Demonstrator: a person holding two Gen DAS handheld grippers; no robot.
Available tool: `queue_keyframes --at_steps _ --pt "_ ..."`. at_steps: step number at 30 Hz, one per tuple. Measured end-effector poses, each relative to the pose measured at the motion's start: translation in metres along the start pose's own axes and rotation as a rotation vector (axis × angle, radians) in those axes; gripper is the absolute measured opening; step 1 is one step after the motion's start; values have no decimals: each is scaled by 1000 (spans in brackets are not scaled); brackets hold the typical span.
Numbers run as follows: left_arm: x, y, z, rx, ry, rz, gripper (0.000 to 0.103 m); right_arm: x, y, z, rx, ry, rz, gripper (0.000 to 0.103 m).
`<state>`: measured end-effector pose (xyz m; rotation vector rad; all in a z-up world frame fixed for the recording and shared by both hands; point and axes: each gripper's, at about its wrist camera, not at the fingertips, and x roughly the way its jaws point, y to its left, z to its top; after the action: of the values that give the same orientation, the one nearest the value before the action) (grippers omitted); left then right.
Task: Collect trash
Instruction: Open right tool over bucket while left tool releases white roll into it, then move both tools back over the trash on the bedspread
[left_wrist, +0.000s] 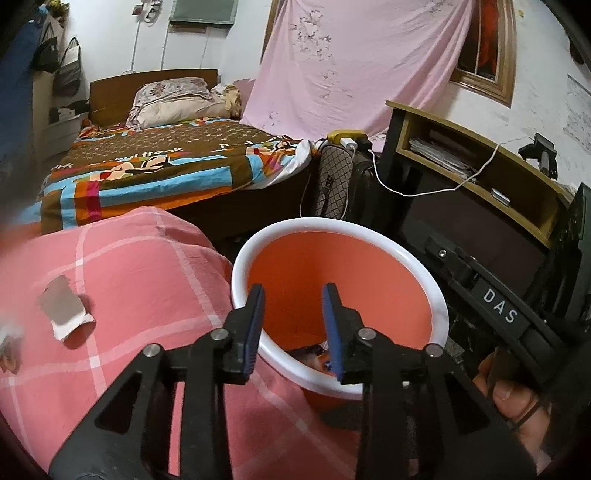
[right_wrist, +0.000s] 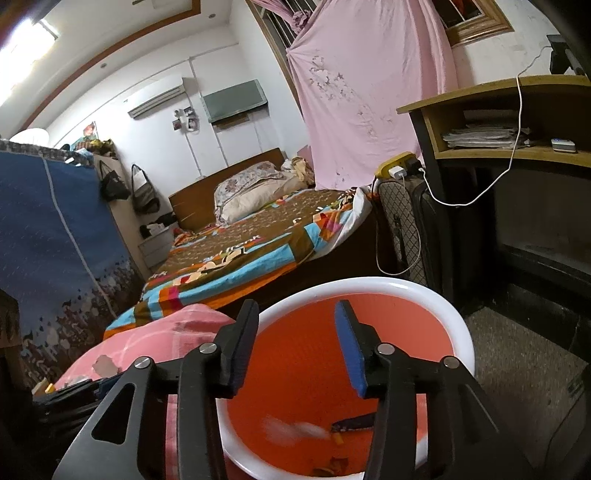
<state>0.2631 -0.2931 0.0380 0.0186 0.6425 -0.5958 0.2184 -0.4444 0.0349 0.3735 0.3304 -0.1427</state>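
- left tool (left_wrist: 292, 328): blue-padded fingers (left_wrist: 331, 325) spread wide, nothing between them, hanging over the near rim of the round orange plastic bin with the white rim (left_wrist: 424, 266)
- right tool (right_wrist: 295, 347): also wide apart and holding nothing, over the mouth of the same bin (right_wrist: 436, 295), which sits just off the right edge of the pink checked cloth surface (left_wrist: 140, 280)
- right tool body also shows at the right edge of the left wrist view, held in the person's right hand (left_wrist: 517, 402), just beside the bin
- in the bin, at the bottom: a blurred white scrap (right_wrist: 291, 430), a dark wrapper (right_wrist: 354, 421) next to it, small orange-yellow bits (right_wrist: 338, 463) at the near side; the scrap is too smeared to tell what it is
- torn grey-and-white paper piece (left_wrist: 64, 308) lies flat on the pink cloth near its left edge, well apart from the bin and from both tools
- more scraps at the far left edge of the cloth (left_wrist: 9, 347), blurred, cannot tell what they are
- behind: bed with a brown, blue and orange patterned cover (left_wrist: 155, 166), pink curtain (left_wrist: 354, 62), wooden shelf unit (left_wrist: 476, 147) to the right with a white cable (left_wrist: 424, 192) draped off it
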Motion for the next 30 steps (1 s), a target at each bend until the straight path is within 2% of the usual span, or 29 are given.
queue_keyframes --at_steps 4,7,9,11,13,17,19,21,22,25,30 --pt "-6 7 1 -34 -23 22 20 0 0 0 3 -3 1 45" --pt "-14 15 1 -70 -54 44 29 -2 1 2 -1 -21 14 49" --pt "-22 22 1 -97 -83 61 39 -6 4 3 -8 -45 27 52" --pt "-35 30 1 -128 -122 92 45 -9 9 4 -17 -69 44 59" --pt "-46 39 0 -149 -162 152 52 -15 16 5 -24 -111 67 76" --pt "-76 58 -4 -192 -261 277 67 -30 30 9 -45 -215 120 84" --pt "-93 69 -6 -205 -313 331 72 -36 40 9 -53 -258 162 93" --pt "-110 78 -9 -211 -359 384 87 -40 50 9 -62 -287 194 103" --pt "-117 82 -12 -212 -379 410 90 -42 58 8 -72 -307 214 103" --pt "-138 95 -22 -208 -438 475 89 -45 74 8 -97 -327 259 103" --pt "-168 119 -41 -218 -479 569 89 -48 106 5 -148 -337 336 103"
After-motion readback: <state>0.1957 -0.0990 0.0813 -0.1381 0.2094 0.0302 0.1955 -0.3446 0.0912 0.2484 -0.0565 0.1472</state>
